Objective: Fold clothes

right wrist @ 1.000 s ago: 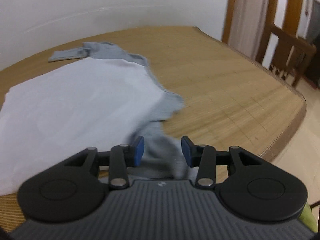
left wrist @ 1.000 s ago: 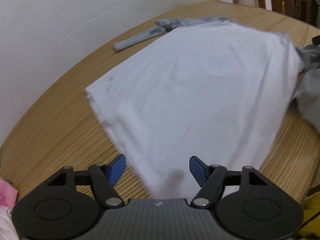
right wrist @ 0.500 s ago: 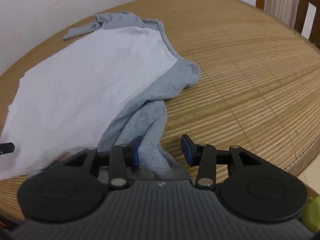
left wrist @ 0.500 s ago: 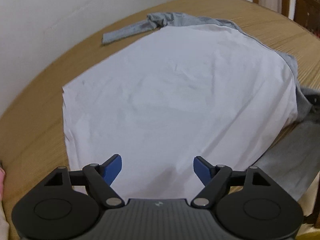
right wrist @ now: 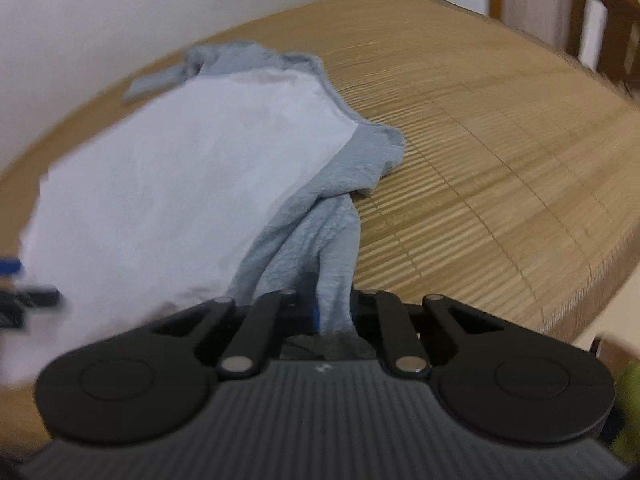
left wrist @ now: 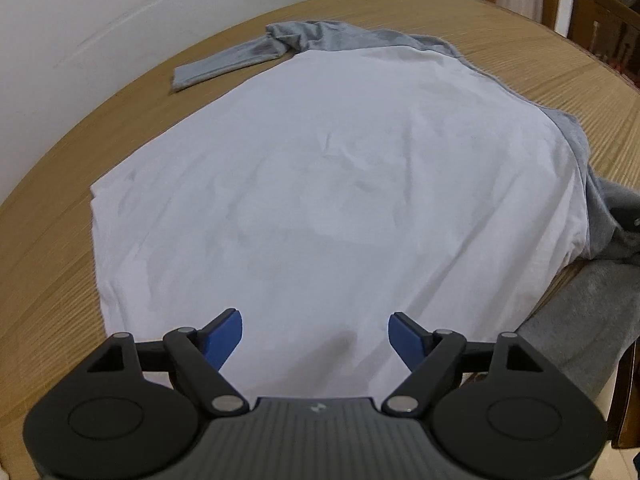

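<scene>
Nearest my left wrist camera, the left gripper hangs with its jaws spread wide and nothing between the blue pads. It sits over the near hem of the shirt, and its shadow falls on the cloth between the fingers; I cannot tell whether the pads touch the fabric.

On the right wrist view, the right gripper has its jaws drawn in tight on the near grey sleeve. The sleeve runs as a twisted, rumpled rope from the jaws up to the shoulder. This view is blurred, and at its left edge I can make out a smear of blue and black that looks like the other gripper.

The shirt has a white body with grey sleeves. It lies spread flat on the bench, which has a ribbed, bamboo-like surface. The white panel is mostly smooth with a few shallow wrinkles near the middle. Grey fabric bunches along its right side, and part of it spills toward the bench edge at the lower right.

Farther off, the far grey sleeve stretches out to the left from the collar end, lying flat on the bench.

Beyond the bench stands a pale wall, and a wooden chair is at the upper right.
</scene>
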`<act>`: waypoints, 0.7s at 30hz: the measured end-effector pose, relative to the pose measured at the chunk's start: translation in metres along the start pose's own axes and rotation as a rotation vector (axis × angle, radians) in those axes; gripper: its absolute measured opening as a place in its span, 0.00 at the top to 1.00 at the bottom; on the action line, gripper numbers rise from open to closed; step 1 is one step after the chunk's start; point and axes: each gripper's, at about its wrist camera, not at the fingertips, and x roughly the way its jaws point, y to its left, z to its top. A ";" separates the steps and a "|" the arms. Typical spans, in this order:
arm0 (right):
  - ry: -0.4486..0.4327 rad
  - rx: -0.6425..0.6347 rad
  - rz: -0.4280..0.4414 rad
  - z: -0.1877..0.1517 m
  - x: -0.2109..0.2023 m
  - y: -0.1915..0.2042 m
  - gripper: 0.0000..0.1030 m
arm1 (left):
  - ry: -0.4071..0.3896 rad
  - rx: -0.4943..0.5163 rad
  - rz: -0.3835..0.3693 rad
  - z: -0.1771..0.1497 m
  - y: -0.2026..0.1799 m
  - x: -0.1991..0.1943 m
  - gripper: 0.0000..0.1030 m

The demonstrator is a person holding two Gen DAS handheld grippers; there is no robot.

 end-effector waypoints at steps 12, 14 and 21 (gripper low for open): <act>0.051 0.270 -0.218 -0.046 -0.052 -0.001 0.92 | -0.002 0.098 -0.054 0.001 -0.002 0.022 0.20; 0.125 0.224 -0.205 -0.056 -0.043 0.006 0.91 | 0.013 0.103 -0.059 -0.001 0.001 0.027 0.20; -0.016 0.135 -0.234 -0.041 -0.075 0.013 0.65 | 0.018 0.146 -0.068 0.002 0.005 0.034 0.20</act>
